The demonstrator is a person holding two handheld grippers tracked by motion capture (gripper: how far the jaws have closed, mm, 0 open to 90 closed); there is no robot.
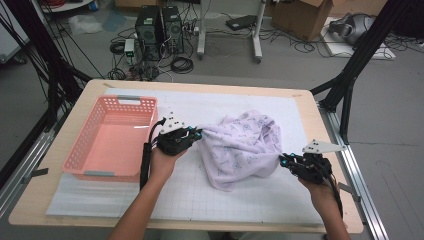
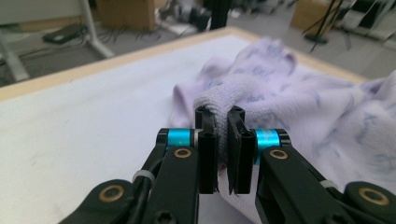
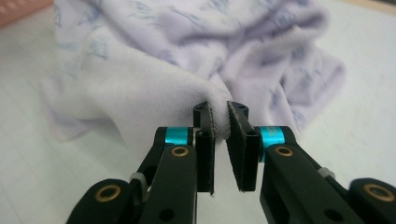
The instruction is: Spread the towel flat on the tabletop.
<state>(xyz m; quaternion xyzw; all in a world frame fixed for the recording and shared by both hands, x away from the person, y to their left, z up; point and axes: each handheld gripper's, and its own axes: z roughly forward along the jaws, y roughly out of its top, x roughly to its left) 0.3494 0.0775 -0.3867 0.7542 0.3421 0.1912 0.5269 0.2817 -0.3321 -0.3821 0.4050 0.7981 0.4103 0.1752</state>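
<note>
I have the lilac printed cloth (image 1: 242,147) bunched mid-mat beside the pink basket (image 1: 111,137), left gripper (image 1: 196,134) and right gripper (image 1: 284,161) each clamped on an edge, so next I'd judge spreading it calls for an even pull over the white gridded mat (image 1: 200,195), cables littering the floor (image 1: 210,62) beyond.

Cloth (image 1: 242,147) pale lilac, faint bluish print, perhaps small figures; basket (image 1: 111,140) salmon pink; mat (image 1: 210,192) white, gridded.
</note>
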